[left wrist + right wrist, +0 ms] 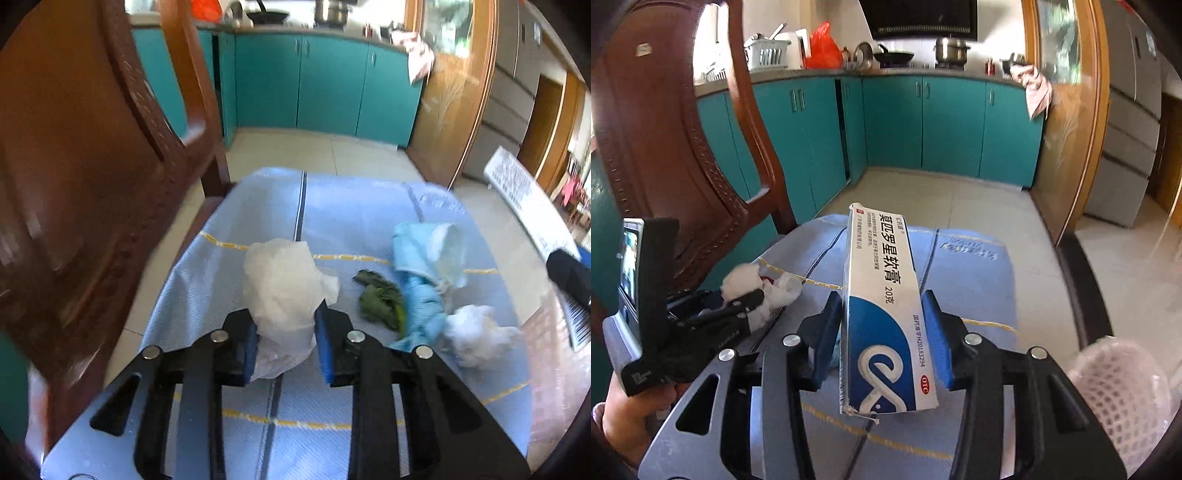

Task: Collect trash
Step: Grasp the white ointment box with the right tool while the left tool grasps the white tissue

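In the left wrist view my left gripper (286, 347) is shut on a crumpled white tissue wad (284, 284), its blue pads pressing the wad's lower part above the blue tablecloth (351, 221). To its right lie a green crumpled scrap (380, 301), a light-blue crumpled wrapper (424, 273) and a second white wad (476, 334). In the right wrist view my right gripper (882, 332) is shut on a long white-and-blue ointment box (882, 295), which points away from the camera, clear of the cloth (967, 273). The left gripper (753, 301) with its tissue (738, 280) shows at the left.
A carved wooden chair (92, 166) stands close on the left. Teal kitchen cabinets (314, 81) line the back wall across a tiled floor. A white foam net sleeve (1123, 387) lies at the lower right. A person's hand (624, 410) holds the left gripper's handle.
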Action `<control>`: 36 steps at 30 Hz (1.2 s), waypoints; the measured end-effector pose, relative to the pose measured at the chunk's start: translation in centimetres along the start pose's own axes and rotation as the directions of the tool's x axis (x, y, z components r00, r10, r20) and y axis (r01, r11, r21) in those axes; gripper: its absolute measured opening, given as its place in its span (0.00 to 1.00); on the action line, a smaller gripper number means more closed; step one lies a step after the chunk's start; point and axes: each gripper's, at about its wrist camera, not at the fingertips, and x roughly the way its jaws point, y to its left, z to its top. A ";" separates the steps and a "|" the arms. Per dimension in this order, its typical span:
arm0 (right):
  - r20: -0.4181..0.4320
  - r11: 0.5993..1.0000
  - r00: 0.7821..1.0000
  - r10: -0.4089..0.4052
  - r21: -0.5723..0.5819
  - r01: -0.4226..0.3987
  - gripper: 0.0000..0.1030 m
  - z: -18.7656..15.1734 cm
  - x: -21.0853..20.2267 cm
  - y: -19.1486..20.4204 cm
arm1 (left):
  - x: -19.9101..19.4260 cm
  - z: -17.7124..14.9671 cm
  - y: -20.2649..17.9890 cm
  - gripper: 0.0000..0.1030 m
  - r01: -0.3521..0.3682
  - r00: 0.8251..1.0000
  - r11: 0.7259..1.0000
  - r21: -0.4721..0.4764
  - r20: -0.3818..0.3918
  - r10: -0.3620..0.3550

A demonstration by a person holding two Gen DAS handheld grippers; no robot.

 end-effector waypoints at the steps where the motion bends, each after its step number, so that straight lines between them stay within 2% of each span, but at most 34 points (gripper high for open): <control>1: 0.008 1.000 1.000 -0.007 -0.005 0.007 0.44 -0.2 -0.8 -0.1 | -1.4 -0.3 -0.3 0.26 -0.009 0.999 1.000 0.006 0.038 0.008; 4: 0.027 0.999 0.999 -0.035 -0.028 0.035 0.44 -1.3 -2.9 0.3 | -5.3 -1.4 -1.2 0.26 -0.035 0.993 0.999 0.026 0.118 0.032; 7: 0.041 0.998 0.998 -0.057 -0.034 0.058 0.43 -2.5 -4.6 0.6 | -8.3 -2.0 -1.7 0.26 -0.057 0.985 0.997 0.043 0.166 0.049; 18: 0.121 0.995 0.988 -0.092 -0.036 0.097 0.43 -3.6 -9.3 2.2 | -16.7 -2.9 -2.3 0.26 -0.089 0.957 0.993 0.072 0.282 0.066; 21: 0.146 0.994 0.985 -0.091 -0.043 0.098 0.43 -3.3 -10.6 2.7 | -17.6 -2.9 -2.3 0.26 -0.086 0.954 0.994 0.070 0.293 0.062; 36: 0.157 0.992 0.982 -0.107 -0.050 0.116 0.43 -4.1 -11.9 3.0 | -19.0 -3.5 -1.6 0.26 -0.068 0.952 0.995 0.067 0.303 0.045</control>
